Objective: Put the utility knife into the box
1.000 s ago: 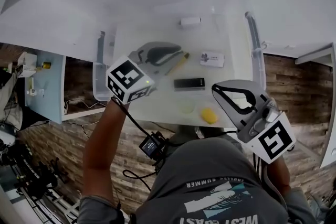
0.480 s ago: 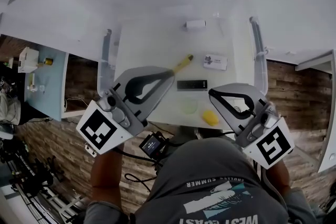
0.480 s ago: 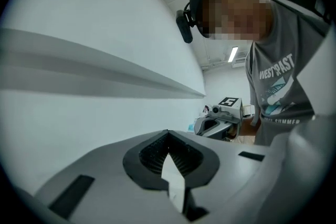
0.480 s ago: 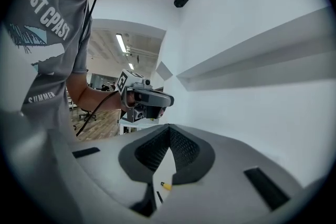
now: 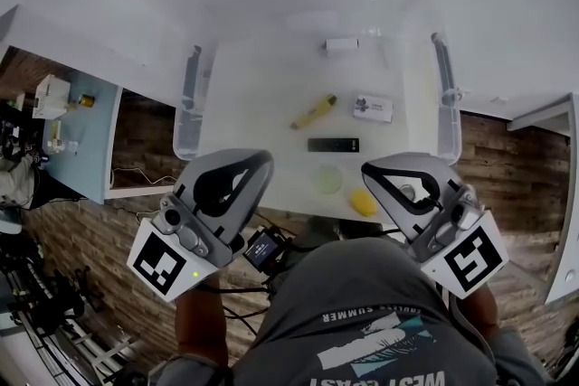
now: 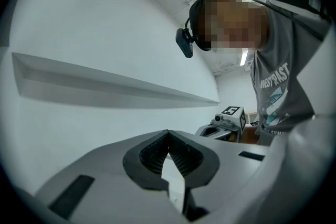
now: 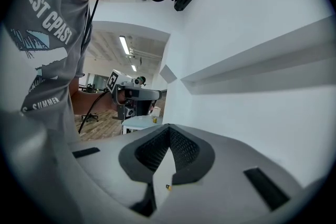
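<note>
The yellow utility knife (image 5: 313, 112) lies at a slant on the floor of the clear plastic box (image 5: 184, 140), free of both grippers. My left gripper (image 5: 266, 156) is held at the box's near left corner, short of the knife, shut and empty. My right gripper (image 5: 366, 169) is held at the near right edge, also shut with nothing in it. In the left gripper view the left gripper (image 6: 168, 134) has its ribbed pads together against a white wall. The right gripper (image 7: 169, 128) shows the same in its own view.
Inside the box also lie a small white block (image 5: 341, 44), a printed card (image 5: 373, 108), a black bar (image 5: 333, 145), a pale green disc (image 5: 327, 181) and a yellow lump (image 5: 363, 201). The box stands on a white table (image 5: 109, 23). A pale blue shelf (image 5: 77, 140) stands left.
The left gripper let go of the knife, which now lies in the box, then pulled back toward the person and shut. The right gripper has barely moved.
</note>
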